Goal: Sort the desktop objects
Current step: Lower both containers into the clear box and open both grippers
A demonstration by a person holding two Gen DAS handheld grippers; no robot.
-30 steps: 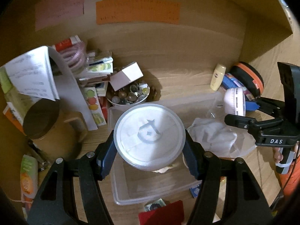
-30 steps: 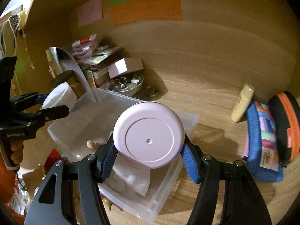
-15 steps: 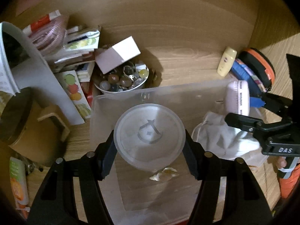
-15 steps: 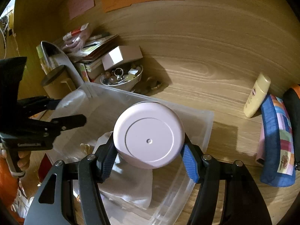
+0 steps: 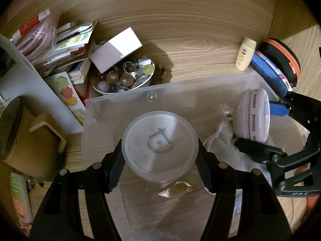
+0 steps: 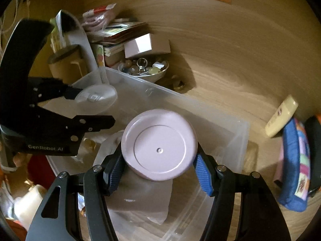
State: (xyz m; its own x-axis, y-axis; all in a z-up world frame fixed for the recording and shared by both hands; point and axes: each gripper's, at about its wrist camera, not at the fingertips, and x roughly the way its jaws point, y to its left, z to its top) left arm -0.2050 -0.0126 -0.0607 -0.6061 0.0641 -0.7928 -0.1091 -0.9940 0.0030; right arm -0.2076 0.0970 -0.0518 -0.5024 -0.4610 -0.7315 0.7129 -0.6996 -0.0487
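Observation:
My left gripper [image 5: 160,152] is shut on a clear round container [image 5: 159,145] with a grey emblem on its face, held down inside the clear plastic bin [image 5: 120,100]. It also shows in the right wrist view [image 6: 94,98]. My right gripper [image 6: 159,168] is shut on a pale pink round jar [image 6: 159,145], held over the bin's [image 6: 230,132] right part; the jar shows edge-on in the left wrist view [image 5: 252,118]. A white cloth [image 5: 226,148] and a small seashell [image 5: 176,188] lie in the bin.
A bowl of beads and clips [image 5: 122,78] with a white box [image 5: 115,49] on it stands behind the bin. Stacked papers and packets [image 5: 66,44] and a tan mug [image 5: 22,140] are at left. A cream bottle [image 5: 245,54], blue pouch [image 5: 268,72] and orange-rimmed case [image 5: 284,56] are at right.
Both grippers have moved forward and down toward the bin with their loads. The clear container is now inside the bin and the pink jar is lower over the white cloth.

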